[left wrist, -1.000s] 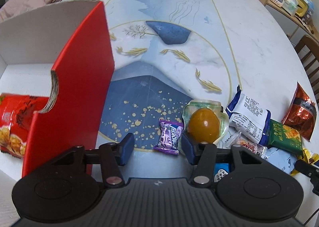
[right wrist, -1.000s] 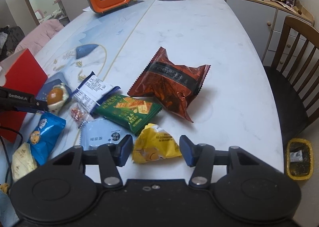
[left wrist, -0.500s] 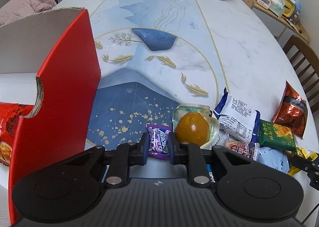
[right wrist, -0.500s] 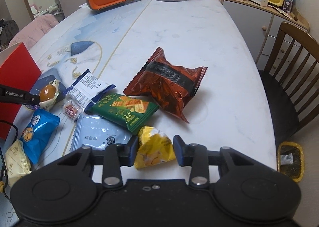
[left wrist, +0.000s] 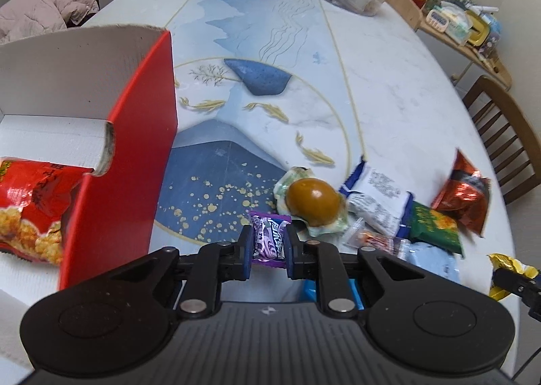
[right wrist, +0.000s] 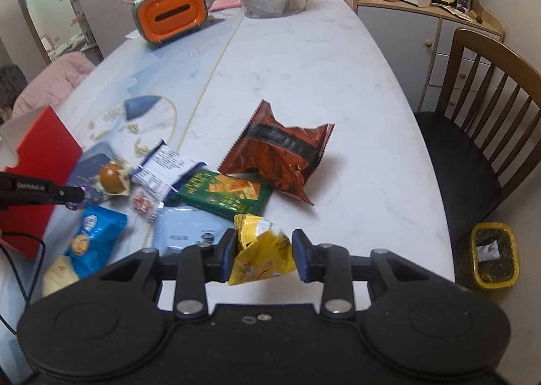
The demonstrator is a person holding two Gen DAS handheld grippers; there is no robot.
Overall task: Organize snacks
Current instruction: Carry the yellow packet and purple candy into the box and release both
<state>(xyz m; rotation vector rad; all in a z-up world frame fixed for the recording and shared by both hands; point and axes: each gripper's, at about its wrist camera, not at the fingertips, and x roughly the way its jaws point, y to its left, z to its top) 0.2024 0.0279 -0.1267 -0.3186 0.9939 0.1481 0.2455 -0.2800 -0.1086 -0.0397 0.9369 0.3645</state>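
Both grippers holding snacks

Left gripper [left wrist: 268,244] pinches the purple candy [left wrist: 269,240] beside the red box [left wrist: 135,155] — right gripper [right wrist: 263,251] clamps the yellow packet [right wrist: 260,255], near the other snacks on the table [right wrist: 304,57].

The left tongs [left wrist: 268,244] point forward, low over the tabletop [left wrist: 389,80]. Their two blue tips are pressed close on a small purple candy [left wrist: 269,239], one tip on each side. The right tongs [right wrist: 263,255] also point forward. Their blue tips squeeze a crinkly yellow bag [right wrist: 261,255] from both sides. In the right view, the left tongs show as a thin black bar reaching in from the left edge.
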